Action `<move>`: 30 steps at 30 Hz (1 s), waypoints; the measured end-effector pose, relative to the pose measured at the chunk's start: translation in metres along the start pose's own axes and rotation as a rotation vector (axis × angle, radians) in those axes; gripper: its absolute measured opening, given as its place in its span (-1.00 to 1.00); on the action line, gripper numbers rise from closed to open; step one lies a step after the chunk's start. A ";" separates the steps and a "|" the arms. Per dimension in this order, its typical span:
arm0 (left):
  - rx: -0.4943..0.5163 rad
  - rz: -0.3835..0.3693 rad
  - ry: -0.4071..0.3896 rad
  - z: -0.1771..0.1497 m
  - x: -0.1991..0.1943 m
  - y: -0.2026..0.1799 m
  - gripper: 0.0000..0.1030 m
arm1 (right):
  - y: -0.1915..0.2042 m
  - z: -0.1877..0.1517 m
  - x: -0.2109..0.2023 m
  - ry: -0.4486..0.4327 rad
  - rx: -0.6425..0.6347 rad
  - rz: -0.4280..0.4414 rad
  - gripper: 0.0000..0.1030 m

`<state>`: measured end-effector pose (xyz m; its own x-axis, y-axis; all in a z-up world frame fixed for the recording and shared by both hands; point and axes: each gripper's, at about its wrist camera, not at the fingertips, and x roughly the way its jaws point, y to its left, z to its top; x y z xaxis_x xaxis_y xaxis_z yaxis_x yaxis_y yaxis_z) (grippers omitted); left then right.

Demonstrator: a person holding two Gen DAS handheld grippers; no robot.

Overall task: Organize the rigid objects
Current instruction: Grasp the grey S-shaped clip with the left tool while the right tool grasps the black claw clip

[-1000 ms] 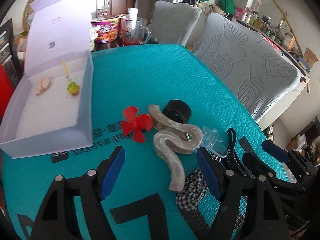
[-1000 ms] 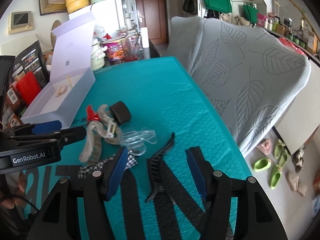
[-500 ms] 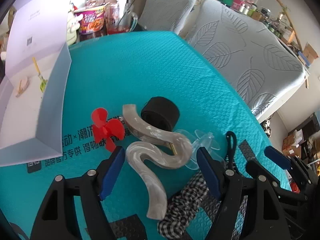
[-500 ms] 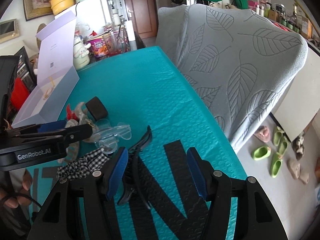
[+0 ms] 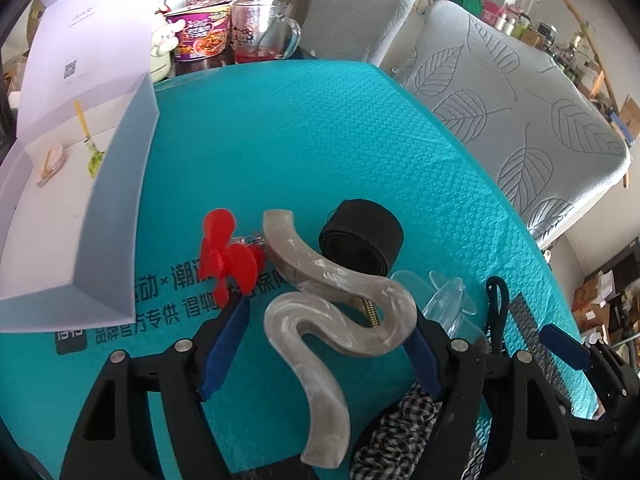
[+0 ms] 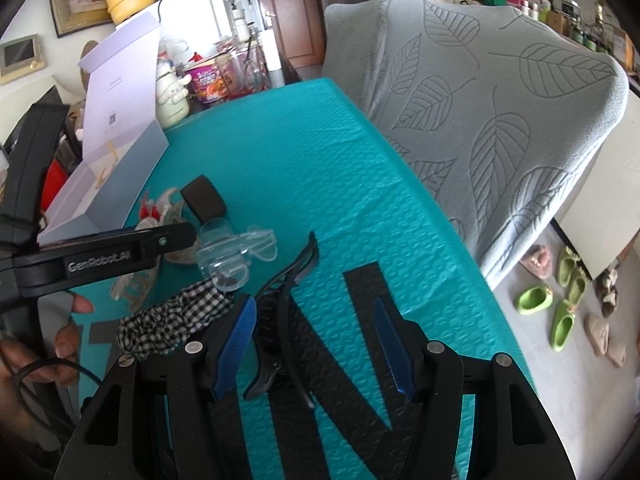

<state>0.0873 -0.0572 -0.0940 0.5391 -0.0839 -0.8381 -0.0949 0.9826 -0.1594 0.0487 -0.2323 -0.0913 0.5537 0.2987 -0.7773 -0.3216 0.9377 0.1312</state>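
A marbled grey S-shaped hair clip lies on the teal mat. My left gripper is open and straddles it; the right pad is at the clip's edge and the left pad stands clear. Around the clip lie a red propeller-shaped clip, a black band roll, a clear plastic clip and a checked scrunchie. My right gripper is open over a black claw clip, which lies nearer its left pad. The open white box at the left holds a pink clip and a yellow-green pick.
A noodle cup and a glass mug stand past the mat's far edge. Chairs under a grey leaf-patterned cover line the table's right side. A person's hand holds the left gripper. Slippers lie on the floor.
My left gripper has come forward and down, so the marbled clip now lies between its fingers. The right gripper has tilted slightly; the black claw clip sits closer to its left pad.
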 end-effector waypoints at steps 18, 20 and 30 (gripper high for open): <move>0.077 -0.022 -0.064 -0.020 -0.034 -0.002 0.15 | 0.012 -0.012 0.009 0.012 -0.018 0.000 -0.32; 0.075 -0.023 -0.068 -0.025 -0.040 0.002 0.15 | 0.012 -0.014 0.009 0.009 -0.018 0.004 -0.60; 0.050 -0.031 -0.069 -0.048 -0.061 0.019 0.15 | 0.022 -0.021 -0.008 -0.051 -0.016 -0.019 -0.63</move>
<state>0.0128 -0.0415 -0.0710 0.5977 -0.1049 -0.7948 -0.0362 0.9869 -0.1575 0.0211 -0.2184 -0.0948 0.5983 0.2896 -0.7471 -0.3228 0.9405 0.1060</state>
